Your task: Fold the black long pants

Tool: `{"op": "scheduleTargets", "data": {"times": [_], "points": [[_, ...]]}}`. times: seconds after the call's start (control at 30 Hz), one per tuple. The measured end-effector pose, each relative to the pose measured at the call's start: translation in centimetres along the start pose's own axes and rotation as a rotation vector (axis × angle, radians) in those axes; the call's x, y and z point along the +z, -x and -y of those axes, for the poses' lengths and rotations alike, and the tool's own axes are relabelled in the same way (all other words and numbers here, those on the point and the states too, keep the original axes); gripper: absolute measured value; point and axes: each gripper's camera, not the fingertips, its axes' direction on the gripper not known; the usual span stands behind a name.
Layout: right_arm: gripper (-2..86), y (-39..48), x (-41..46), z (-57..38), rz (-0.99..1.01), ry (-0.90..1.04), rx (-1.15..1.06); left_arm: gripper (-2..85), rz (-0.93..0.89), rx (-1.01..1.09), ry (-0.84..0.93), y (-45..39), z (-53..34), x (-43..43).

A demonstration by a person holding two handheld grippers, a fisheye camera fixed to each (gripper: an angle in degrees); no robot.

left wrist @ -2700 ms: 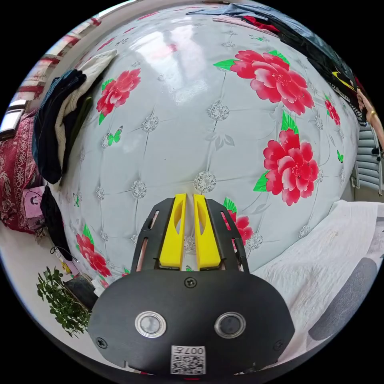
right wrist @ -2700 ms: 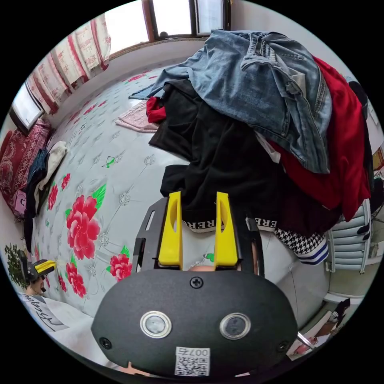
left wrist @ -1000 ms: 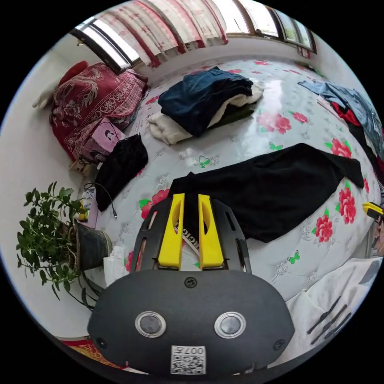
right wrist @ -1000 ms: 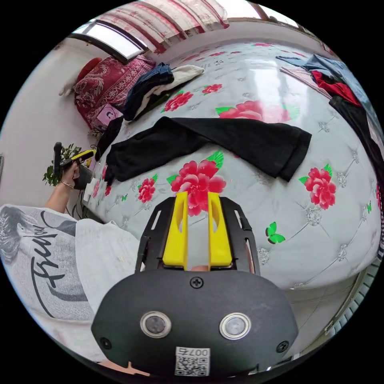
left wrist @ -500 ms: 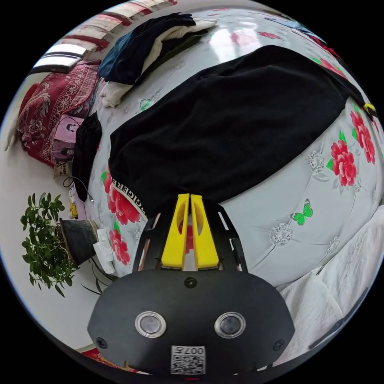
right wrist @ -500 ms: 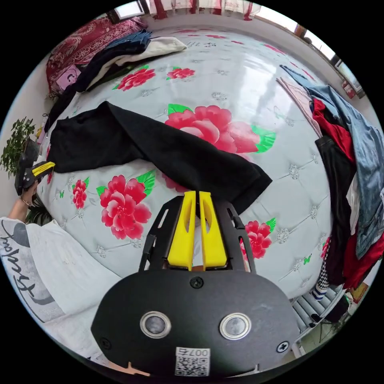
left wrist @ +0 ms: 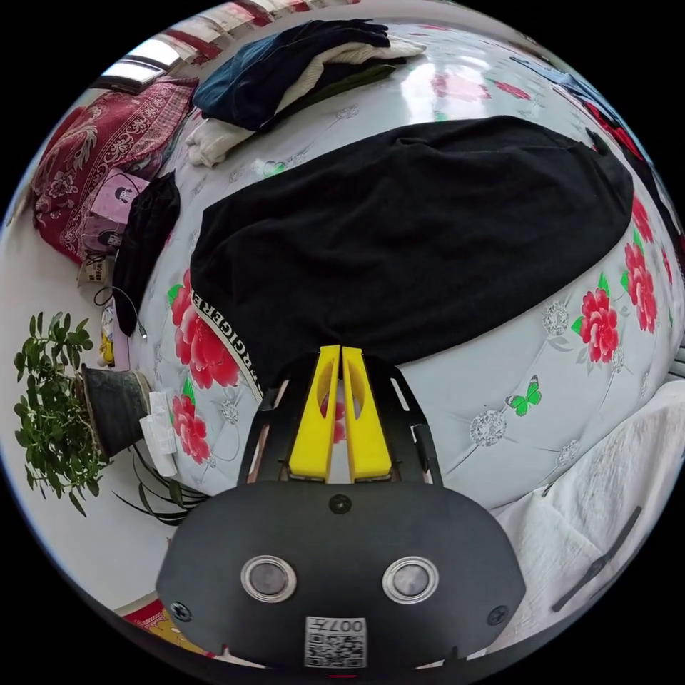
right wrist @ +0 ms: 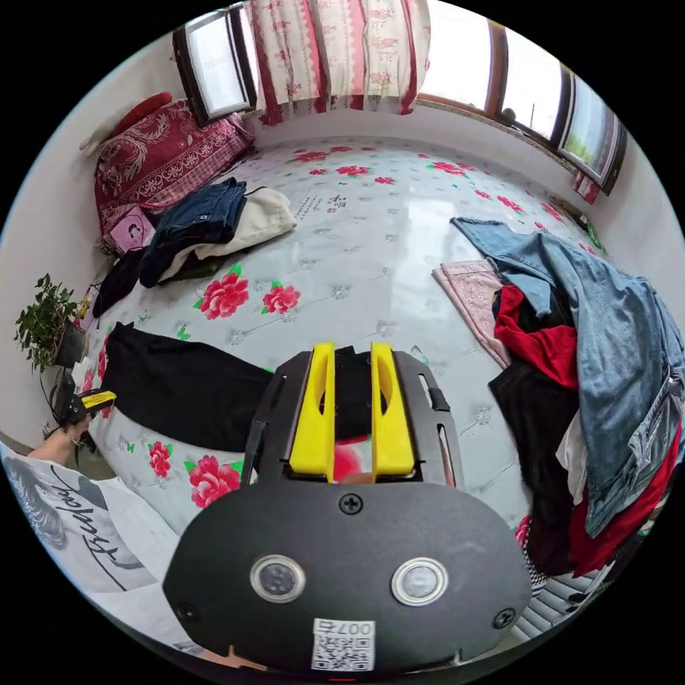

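Since half a second ago the right claw [right wrist: 352, 347] has been lifting away from the bed [right wrist: 399, 235], and its jaws, then nearly together at the pants' leg end, are now standing a little apart with black cloth showing between them; whether they are pressing on that cloth I cannot tell. The left claw [left wrist: 340, 349] is staying close at the waist end, its yellow jaws almost touching at the tips, which are lying right at the hem of the black long pants [left wrist: 414, 221]; whether cloth is caught between them cannot be made out.

In the left gripper view the pants are lying spread along the near edge of the bed as a broad, matte, soft-looking black shape, with a white lettered waistband [left wrist: 225, 335] curving at the end nearest the potted plant [left wrist: 61, 421]. The bed surface is showing glossy and tufted, printed with red flowers and green butterflies. A folded stack [left wrist: 292, 68] of dark blue, cream and dark green pieces is sitting toward the far edge.

The right gripper view is showing the whole room side: windows with red-patterned curtains [right wrist: 342, 53], a heap of unfolded clothes [right wrist: 592, 357] with faded denim on top of red and black fabric at the bed's other end, and the left claw [right wrist: 94, 402] held in a hand [right wrist: 71, 428] by the bed's near edge.
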Motion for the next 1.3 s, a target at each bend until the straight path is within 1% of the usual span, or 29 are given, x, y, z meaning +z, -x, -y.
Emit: {"op": "scheduleTargets", "data": {"times": [0.07, 0.17, 0.2, 0.23, 0.3, 0.37, 0.43, 0.5, 0.57, 0.7, 0.77, 0.87, 0.93, 1.0, 1.07, 1.1, 1.13, 1.17, 1.23, 1.3], "points": [[6.1, 1.2, 4.7, -2.5, 0.054, 0.145, 0.002, -1.0, -0.011, -0.013, 0.003, 0.5, 0.1, 0.0], [6.1, 2.7, 8.6, -5.1, 0.015, 0.251, -0.02, -1.0, -0.034, -0.012, 0.016, 1.4, 0.3, 0.1], [5.8, 2.9, 9.0, -5.5, -0.001, 0.256, -0.021, -1.0, -0.05, -0.015, 0.02, 1.9, 0.4, 0.2], [5.3, 3.5, 8.4, -6.1, -0.035, 0.143, -0.029, -1.0, -0.06, -0.018, 0.022, 2.2, 0.4, 0.2], [3.7, 4.7, 8.7, -6.4, -0.069, 0.131, -0.072, -1.0, -0.109, -0.056, 0.026, 3.6, 0.4, 0.4], [1.9, 6.2, 9.0, -5.7, -0.114, 0.198, -0.16, -1.0, -0.152, -0.097, 0.026, 4.8, 0.4, 0.5], [0.9, 6.5, 8.3, -4.8, -0.111, 0.239, -0.17, -1.0, -0.179, -0.14, 0.009, 6.2, 0.4, 0.1], [0.4, 6.3, 5.8, -4.3, -0.083, 0.155, -0.158, -1.0, -0.189, -0.178, -0.076, 8.3, 0.1, -2.3], [0.1, 5.5, 1.4, -3.9, -0.015, 0.021, -0.124, -1.0, -0.183, -0.191, -0.149, 9.8, -0.3, -4.9], [-0.1, 5.4, -5.4, -4.3, -0.009, -0.137, -0.132, -1.0, -0.143, -0.201, -0.302, 12.8, -2.5, -11.4], [-0.1, 5.9, -10.1, -5.8, -0.015, -0.237, -0.158, -1.0, -0.121, -0.171, -0.349, 13.4, -4.2, -14.0], [-0.1, 7.2, -14.4, -9.3, -0.04, -0.276, -0.218, -1.0, -0.089, -0.093, -0.366, 13.1, -7.8, -16.9], [-0.1, 8.0, -15.3, -11.9, -0.059, -0.24, -0.24, -1.0, -0.067, -0.01, -0.305, 11.9, -10.4, -16.7], [0.0, 8.7, -14.5, -14.5, -0.071, -0.15, -0.247, -1.0, -0.099, 0.046, -0.215, 10.5, -11.6, -14.7], [0.2, 9.0, -10.4, -17.8, -0.057, 0.056, -0.205, -1.0, -0.176, 0.066, -0.137, 9.2, -12.4, -11.7], [0.3, 8.9, -9.2, -18.4, -0.055, 0.116, -0.185, -1.0, -0.219, 0.043, -0.093, 8.6, -12.6, -9.6], [0.6, 9.0, -6.9, -19.5, -0.072, 0.223, -0.153, -0.9, -0.25, 0.015, -0.057, 8.2, -12.8, -7.9], [0.9, 9.3, -5.4, -20.2, -0.114, 0.28, -0.15, -0.9, -0.256, 0.002, -0.045, 8.2, -12.7, -7.4], [1.4, 10.0, -4.7, -20.0, -0.174, 0.288, -0.181, -0.9, -0.25, -0.03, -0.035, 8.4, -12.5, -6.8], [2.2, 10.4, -5.0, -18.7, -0.218, 0.234, -0.204, -0.8, -0.217, -0.075, -0.054, 9.8, -11.8, -7.3]]}}
